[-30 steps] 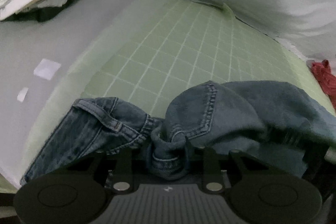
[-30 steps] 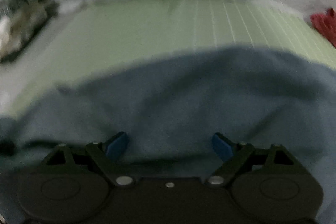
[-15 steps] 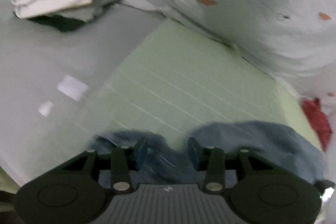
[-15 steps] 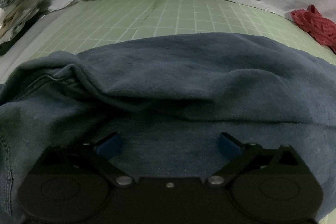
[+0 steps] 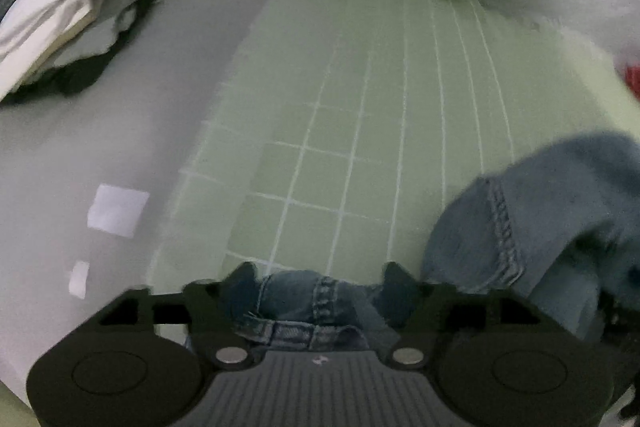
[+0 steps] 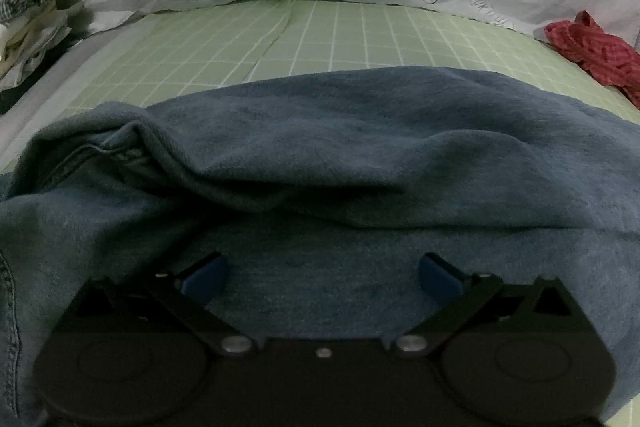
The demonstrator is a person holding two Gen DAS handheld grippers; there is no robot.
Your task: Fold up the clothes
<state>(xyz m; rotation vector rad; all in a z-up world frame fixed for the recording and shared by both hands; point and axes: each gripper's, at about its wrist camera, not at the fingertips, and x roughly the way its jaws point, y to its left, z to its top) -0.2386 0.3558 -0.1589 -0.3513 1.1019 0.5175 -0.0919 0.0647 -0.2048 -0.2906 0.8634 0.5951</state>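
Crumpled blue denim jeans [image 6: 320, 155]: heaped on the green white-gridded mat [image 6: 344, 35].
Left tool [image 5: 318, 281]: held low at the mat's near edge, fingers parted, a stitched denim fold between them; grip cannot be told.
Right tool [image 6: 322, 273]: level over the denim, blue-padded fingers [image 6: 204, 277] spread wide, released.
Red crumpled cloth [image 6: 596, 53]: at the mat's right edge.

Left gripper [image 5: 318, 281] jaws stand parted; right gripper [image 6: 322, 273] jaws spread wide.
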